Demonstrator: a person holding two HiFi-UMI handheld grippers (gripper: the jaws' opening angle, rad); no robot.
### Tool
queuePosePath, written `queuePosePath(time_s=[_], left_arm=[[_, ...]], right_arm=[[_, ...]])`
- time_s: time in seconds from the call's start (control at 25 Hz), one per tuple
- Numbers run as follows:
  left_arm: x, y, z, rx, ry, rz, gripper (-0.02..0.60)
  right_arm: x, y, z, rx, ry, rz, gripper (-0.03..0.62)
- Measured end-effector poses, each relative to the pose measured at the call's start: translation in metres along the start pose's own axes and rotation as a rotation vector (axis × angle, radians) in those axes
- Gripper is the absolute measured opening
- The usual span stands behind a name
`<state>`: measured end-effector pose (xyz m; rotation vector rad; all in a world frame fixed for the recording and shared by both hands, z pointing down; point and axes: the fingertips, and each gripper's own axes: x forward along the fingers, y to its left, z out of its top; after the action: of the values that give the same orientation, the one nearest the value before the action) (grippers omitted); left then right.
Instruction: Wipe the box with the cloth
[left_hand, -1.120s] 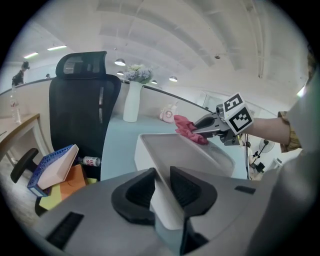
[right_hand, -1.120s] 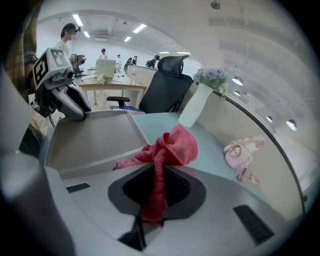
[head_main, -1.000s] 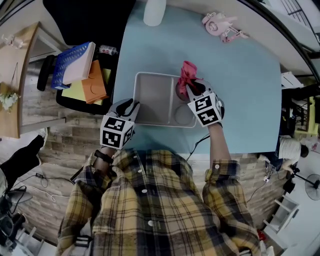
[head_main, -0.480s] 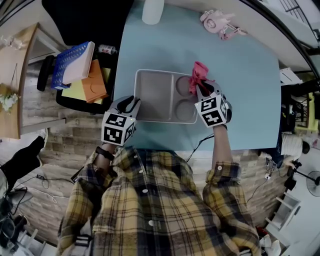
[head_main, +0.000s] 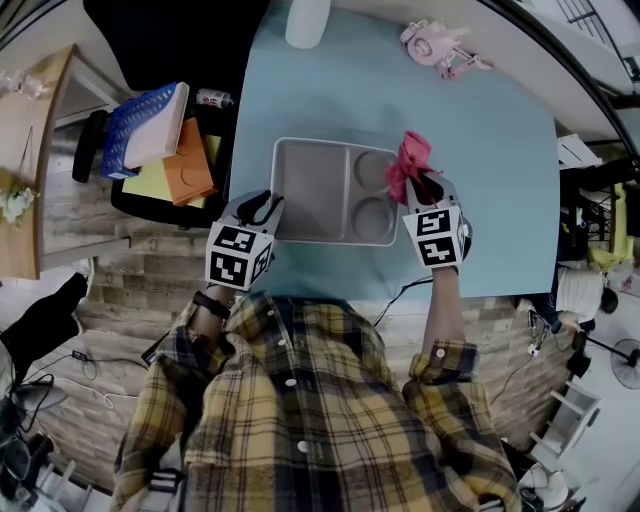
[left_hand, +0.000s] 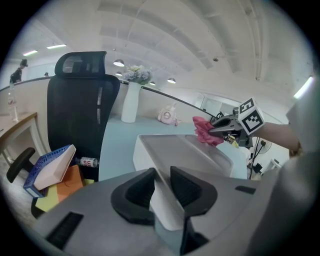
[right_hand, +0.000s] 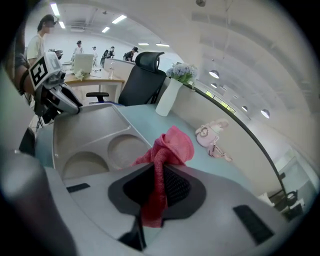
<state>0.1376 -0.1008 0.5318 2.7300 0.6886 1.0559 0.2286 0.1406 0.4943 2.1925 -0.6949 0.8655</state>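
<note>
- The box (head_main: 312, 190), a shallow grey tray with one large compartment on the left and two round wells on the right, sits on the near part of the pale blue table (head_main: 490, 120).
- The left gripper (head_main: 262, 207) is clenched on the box's near-left rim. In its own view the thin wall stands upright between the pads, which press it from both sides.
- The right gripper (head_main: 421, 182) is clamped on the cloth (head_main: 412, 158), a pink bunch sticking out past the jaws at the box's far right rim, beside the far well. We cannot tell whether the cloth touches the rim.
- Handling, box: we judge it light, rigid and smooth, so it will likely slide on the table under a wiping push. The rim grip at the opposite corner looks like the right brace.
- Handling, cloth: it is soft, limp and easily dragged out of a loose pinch. Only the free tuft beyond the jaws can wipe, so we would hold it low and firmly and lead with the tuft into the wells and corners.
</note>
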Motion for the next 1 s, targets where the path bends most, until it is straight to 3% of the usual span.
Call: queuePosePath(time_s=[0.24, 0.52, 0.8, 1.0], left_arm=[[0.000, -0.002, 0.001, 0.005, 0.002, -0.003, 0.098], [0.000, -0.002, 0.000, 0.009, 0.000, -0.008, 0.098], [0.001, -0.003, 0.001, 0.008, -0.006, -0.004, 0.098], [-0.001, -0.001, 0.000, 0.002, -0.015, 0.001, 0.097]], right_arm=[[-0.022, 0.034, 0.063, -0.011, -0.169, 0.077, 0.049], [-0.024, 0.109, 0.130, 0.008, -0.322, 0.296, 0.049], [-0.002, 0.173, 0.136, -0.010, -0.296, 0.465, 0.049], [0.016, 0.195, 0.124, -0.074, -0.204, 0.483, 0.049]])
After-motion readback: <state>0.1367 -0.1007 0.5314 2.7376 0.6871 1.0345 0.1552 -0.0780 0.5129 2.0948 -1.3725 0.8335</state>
